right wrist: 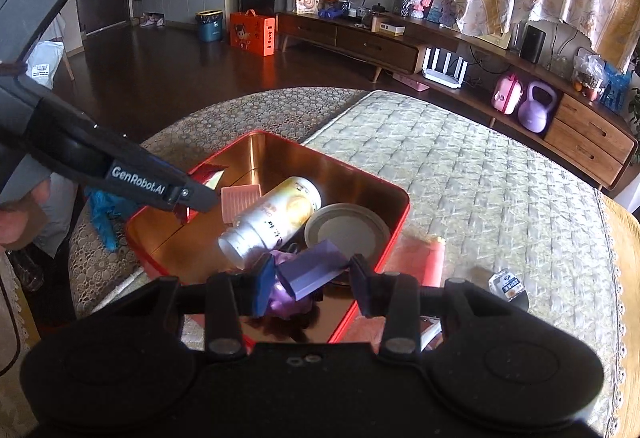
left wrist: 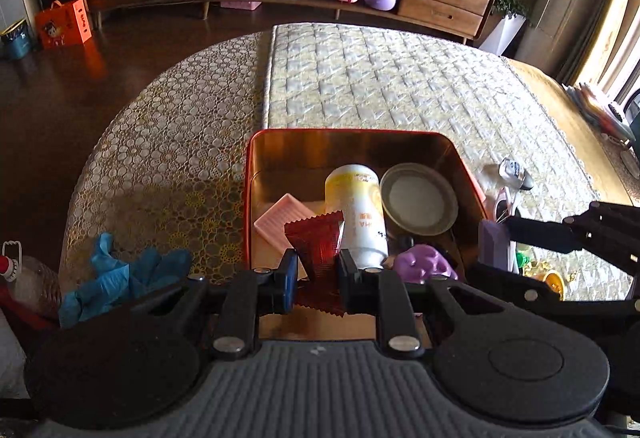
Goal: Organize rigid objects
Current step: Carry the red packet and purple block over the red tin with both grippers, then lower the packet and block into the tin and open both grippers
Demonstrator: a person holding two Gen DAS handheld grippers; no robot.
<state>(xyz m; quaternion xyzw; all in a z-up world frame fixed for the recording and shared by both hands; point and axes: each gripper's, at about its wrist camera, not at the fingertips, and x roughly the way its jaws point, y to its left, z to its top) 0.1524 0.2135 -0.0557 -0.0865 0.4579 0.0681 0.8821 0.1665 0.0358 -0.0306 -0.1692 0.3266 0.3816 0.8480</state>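
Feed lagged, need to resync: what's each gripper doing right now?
Left gripper: shut on the red foil packet.
Right gripper: holding the purple block over the red tin.

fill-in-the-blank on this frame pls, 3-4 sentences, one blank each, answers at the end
1. The left gripper is shut on a ____ foil packet.
2. The right gripper holds a purple block over the red ____.
3. Inside it, the white bottle lies on its ____.
4. The grey round lid sits to the ____ of the bottle in the left wrist view.

Missing words: red; tin; side; right
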